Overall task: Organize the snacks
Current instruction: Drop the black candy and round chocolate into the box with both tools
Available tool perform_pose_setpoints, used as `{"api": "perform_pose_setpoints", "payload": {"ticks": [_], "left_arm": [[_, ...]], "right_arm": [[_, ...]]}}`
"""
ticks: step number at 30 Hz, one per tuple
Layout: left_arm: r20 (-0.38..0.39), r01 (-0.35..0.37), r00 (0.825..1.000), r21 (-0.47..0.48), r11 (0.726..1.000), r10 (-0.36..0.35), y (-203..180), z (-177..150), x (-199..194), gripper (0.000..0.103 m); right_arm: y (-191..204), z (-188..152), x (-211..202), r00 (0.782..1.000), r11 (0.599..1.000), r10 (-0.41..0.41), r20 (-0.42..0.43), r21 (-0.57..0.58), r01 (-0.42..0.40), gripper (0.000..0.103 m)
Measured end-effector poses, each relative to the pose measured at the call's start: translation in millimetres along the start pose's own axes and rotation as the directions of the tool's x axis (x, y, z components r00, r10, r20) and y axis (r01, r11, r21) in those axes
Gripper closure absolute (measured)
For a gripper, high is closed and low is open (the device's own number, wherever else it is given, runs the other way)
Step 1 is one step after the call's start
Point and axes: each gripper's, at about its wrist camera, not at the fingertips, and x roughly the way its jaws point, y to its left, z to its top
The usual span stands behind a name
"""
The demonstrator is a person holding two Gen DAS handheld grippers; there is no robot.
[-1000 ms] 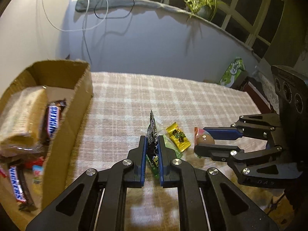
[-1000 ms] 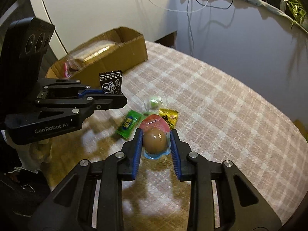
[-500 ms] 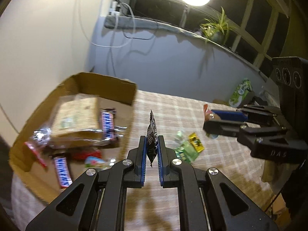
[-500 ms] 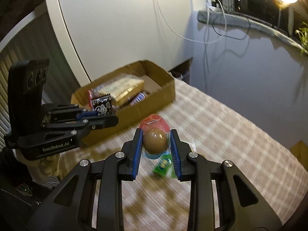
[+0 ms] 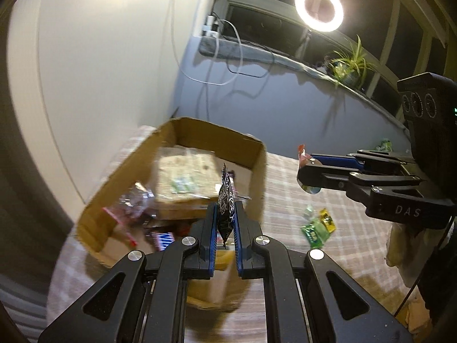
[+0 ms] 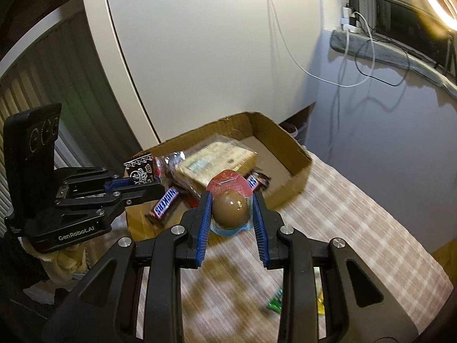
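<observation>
My left gripper (image 5: 224, 214) is shut on a small black snack packet (image 5: 225, 200) with white print, held upright over the near end of the cardboard box (image 5: 257, 154). The right wrist view shows that packet (image 6: 141, 171) at the left, above the box (image 6: 297, 168). A brown egg-shaped snack in a clear cup with a red lid (image 6: 230, 208) sits clamped in my right gripper (image 6: 231, 208), just in front of the box's near wall. The right gripper (image 5: 308, 171) also shows at the right of the left wrist view. Inside the box lie Snickers bars (image 6: 165, 205) and a large wrapped pack (image 6: 217, 163).
Green and yellow candy packets (image 5: 315, 228) lie on the checked tablecloth (image 6: 342, 223) right of the box. A white cabinet (image 6: 200, 43) stands behind the box. A ring light (image 5: 318, 8), cables and a potted plant (image 5: 347, 65) sit along the sill.
Both grippers have lifted off the tablecloth and swung left toward the box with their snacks still held. The loose candies now lie behind, to the right.
</observation>
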Motion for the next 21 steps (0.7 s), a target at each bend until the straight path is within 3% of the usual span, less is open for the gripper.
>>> {"api": "perform_pose_setpoints", "payload": {"ticks": [9,21], "left_arm": [[0.013,-0.040,0.999,-0.013,0.999,0.041,19.9,-2.2,-2.2,0.094],[0.006,-0.040,0.999,-0.012,0.999,0.040,23.8,-1.9,3.6,0.094]], "right_arm": [[12.3,20.8,36.8,1.000,1.000,0.004,-0.030,-0.014,-0.005,0.074],[14.6,28.6,66.1,0.997,1.000,-0.010,-0.073,-0.018,0.009,0.074]]}}
